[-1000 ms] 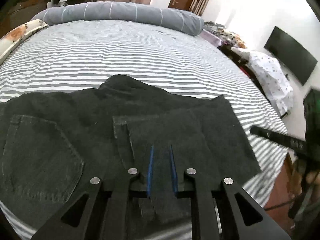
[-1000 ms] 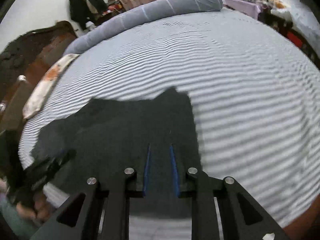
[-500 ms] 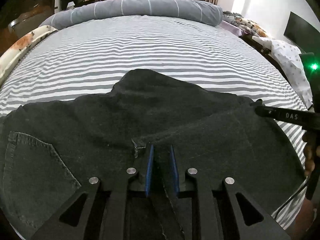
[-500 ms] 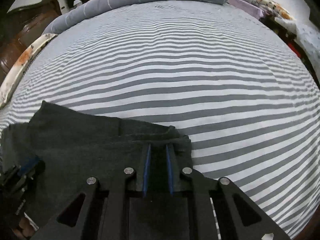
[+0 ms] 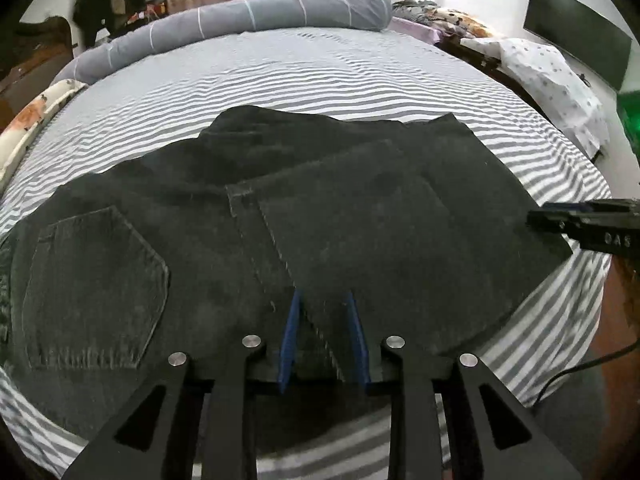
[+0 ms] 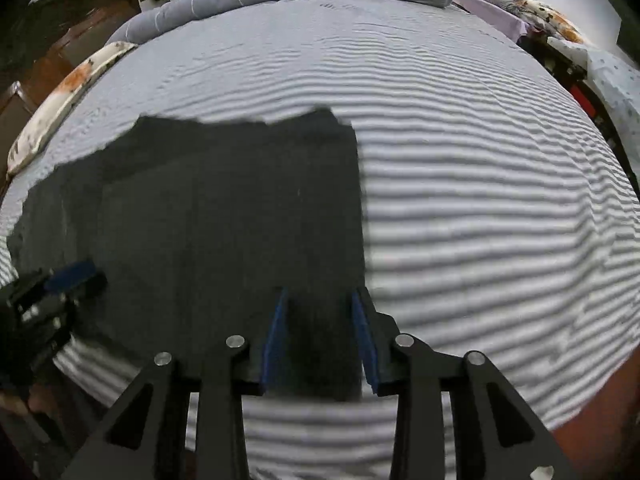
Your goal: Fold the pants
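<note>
- Since half a second ago, our left gripper (image 5: 323,338) has widened; jaws opening, loose about the pants (image 5: 360,216).
- Right gripper (image 6: 319,334): likewise opening, pants edge between, unpinched.
- Both above the striped bed (image 5: 360,76).

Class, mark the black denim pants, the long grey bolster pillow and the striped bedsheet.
black denim pants (image 5: 96,288), left wrist view, on the back pocket.
long grey bolster pillow (image 5: 276,14), left wrist view, mid-length.
striped bedsheet (image 6: 480,184), right wrist view, bare stretch.

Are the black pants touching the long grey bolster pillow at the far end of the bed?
Apart. In the left wrist view a broad band of bare striped sheet lies between the far edge of the pants and the bolster pillow.
</note>
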The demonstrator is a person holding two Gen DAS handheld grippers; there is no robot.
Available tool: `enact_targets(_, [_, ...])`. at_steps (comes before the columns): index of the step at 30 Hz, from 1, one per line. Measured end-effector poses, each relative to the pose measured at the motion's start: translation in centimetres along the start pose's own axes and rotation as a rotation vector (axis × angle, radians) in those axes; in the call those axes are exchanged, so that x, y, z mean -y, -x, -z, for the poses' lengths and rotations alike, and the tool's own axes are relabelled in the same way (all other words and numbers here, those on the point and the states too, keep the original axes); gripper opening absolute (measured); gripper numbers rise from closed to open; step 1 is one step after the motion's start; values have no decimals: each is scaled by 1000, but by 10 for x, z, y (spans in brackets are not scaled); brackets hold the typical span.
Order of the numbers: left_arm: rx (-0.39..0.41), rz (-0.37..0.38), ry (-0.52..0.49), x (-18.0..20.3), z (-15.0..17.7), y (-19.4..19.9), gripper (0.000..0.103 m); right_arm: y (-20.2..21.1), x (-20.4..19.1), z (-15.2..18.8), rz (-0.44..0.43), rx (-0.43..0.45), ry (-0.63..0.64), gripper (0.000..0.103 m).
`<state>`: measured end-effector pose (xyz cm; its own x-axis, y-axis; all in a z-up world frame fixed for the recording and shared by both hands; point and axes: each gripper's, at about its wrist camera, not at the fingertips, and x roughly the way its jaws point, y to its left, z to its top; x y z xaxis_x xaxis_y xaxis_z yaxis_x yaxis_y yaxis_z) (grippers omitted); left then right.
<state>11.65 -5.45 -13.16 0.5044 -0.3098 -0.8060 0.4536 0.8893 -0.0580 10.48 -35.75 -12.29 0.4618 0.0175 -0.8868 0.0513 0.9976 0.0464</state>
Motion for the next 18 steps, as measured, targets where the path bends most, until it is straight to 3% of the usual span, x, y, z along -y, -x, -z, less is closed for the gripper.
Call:
enact_targets(4, [8, -7, 7, 1, 8, 3, 27, -8, 1, 23, 21, -29, -9, 36])
enact_targets(10, [12, -15, 17, 1, 6, 0, 27, -20, 9, 25, 2, -48, -61, 39])
enact_targets(13, [10, 8, 66, -10, 6, 11, 27, -20, 12, 25, 23, -55, -64, 48])
enact_targets(18, [70, 29, 213, -62, 22, 55, 33, 3, -4, 20, 76, -27, -46, 48])
